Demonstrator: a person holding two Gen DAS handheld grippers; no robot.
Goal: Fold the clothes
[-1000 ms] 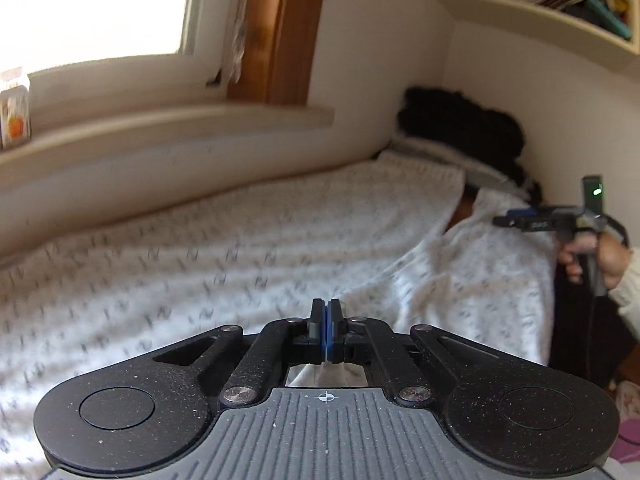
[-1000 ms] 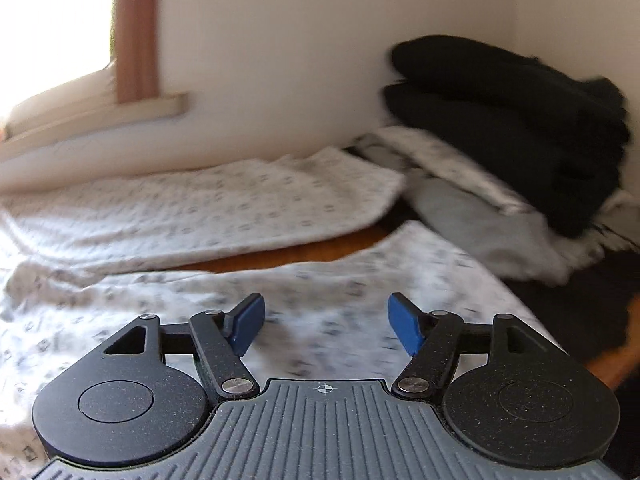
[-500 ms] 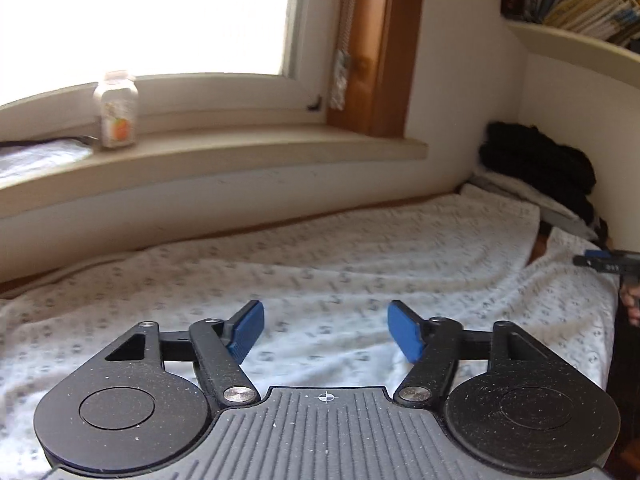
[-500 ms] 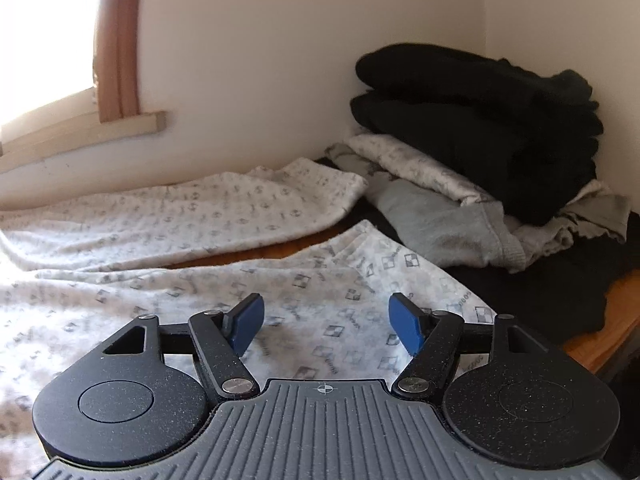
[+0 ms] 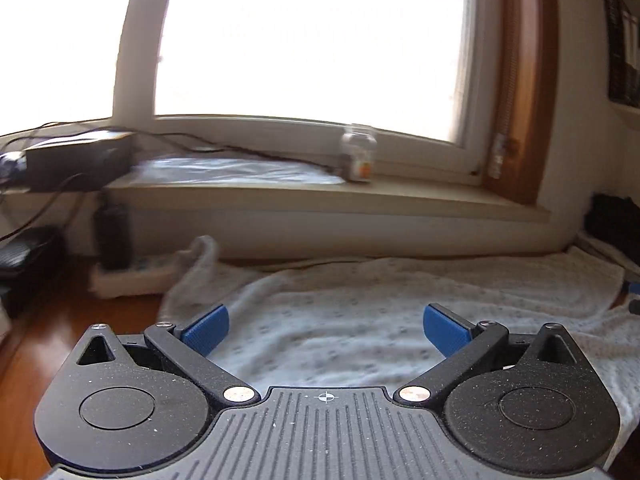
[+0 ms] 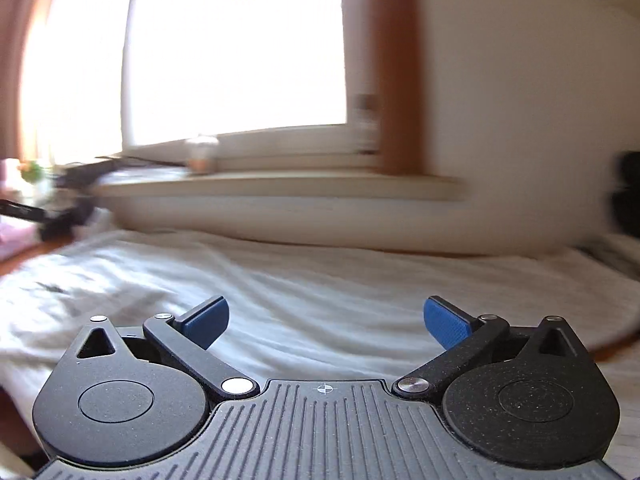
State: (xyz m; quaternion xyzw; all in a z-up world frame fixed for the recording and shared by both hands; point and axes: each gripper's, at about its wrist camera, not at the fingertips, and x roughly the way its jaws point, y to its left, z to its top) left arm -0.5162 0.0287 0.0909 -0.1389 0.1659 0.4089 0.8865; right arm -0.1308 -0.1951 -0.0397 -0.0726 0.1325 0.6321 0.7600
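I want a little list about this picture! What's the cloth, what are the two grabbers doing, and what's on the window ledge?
cloth: white patterned garment spread flat on a wooden surface
left gripper: jaws opening, nothing between them
right gripper: jaws opening, nothing between them
window sill: small jar, dark box with cables

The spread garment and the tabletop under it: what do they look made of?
Garment: soft pale knit or flannel-like cloth with a small repeated print; it lies in soft ripples, though blur hides the weave. Tabletop: probably varnished wood or laminate, orange-brown with a glossy sheen.
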